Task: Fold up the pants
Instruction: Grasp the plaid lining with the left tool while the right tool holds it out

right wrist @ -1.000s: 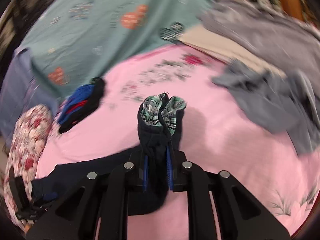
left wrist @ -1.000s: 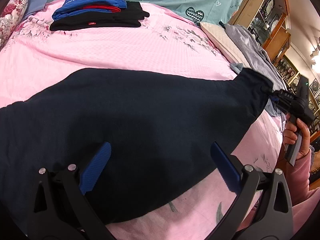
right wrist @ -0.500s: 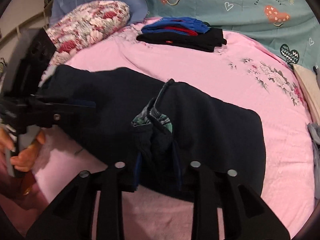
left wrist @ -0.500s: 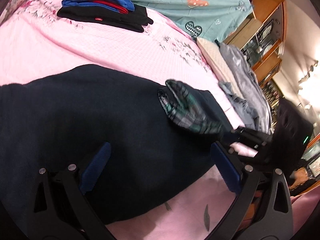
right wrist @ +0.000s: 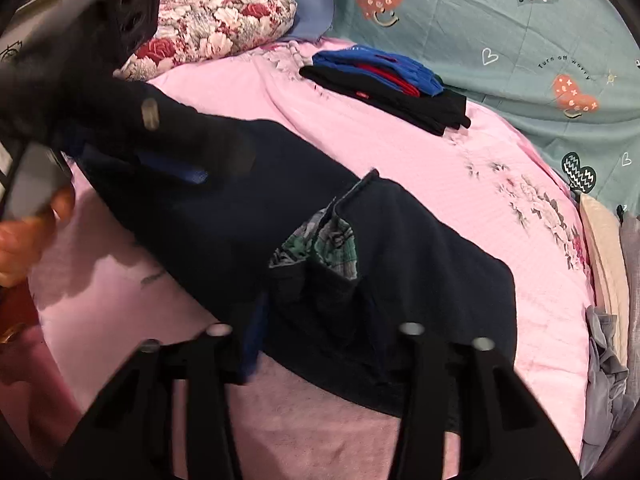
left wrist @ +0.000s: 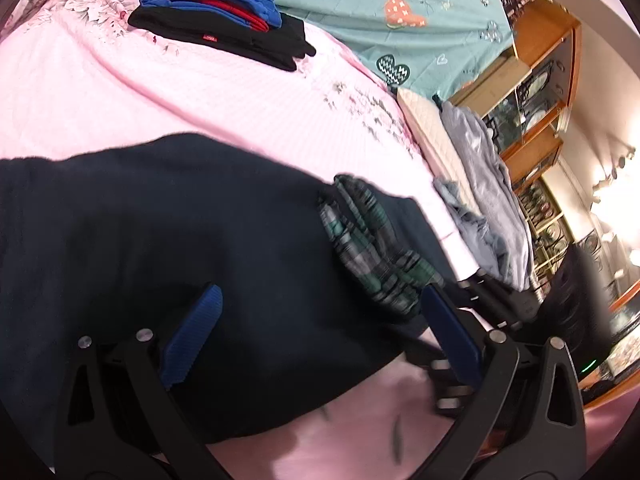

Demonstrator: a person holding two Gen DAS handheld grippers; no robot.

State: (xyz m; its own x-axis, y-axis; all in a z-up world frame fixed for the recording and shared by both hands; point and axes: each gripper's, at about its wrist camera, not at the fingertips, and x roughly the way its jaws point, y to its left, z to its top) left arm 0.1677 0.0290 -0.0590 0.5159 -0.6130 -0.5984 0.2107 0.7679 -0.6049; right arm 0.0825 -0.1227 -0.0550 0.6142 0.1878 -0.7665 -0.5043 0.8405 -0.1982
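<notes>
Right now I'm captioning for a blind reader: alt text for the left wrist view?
Dark navy pants lie on a pink bedspread, plaid lining showing, with the open left gripper over them. Folded clothes sit beyond.

Our left gripper (left wrist: 318, 334) has its blue-padded fingers (left wrist: 192, 334) spread wide with nothing between them. Our right gripper (right wrist: 316, 320) is blurred; its fingers look parted, one blue pad (right wrist: 254, 336) visible. A bare hand (right wrist: 24, 236) grips the left handle.
</notes>
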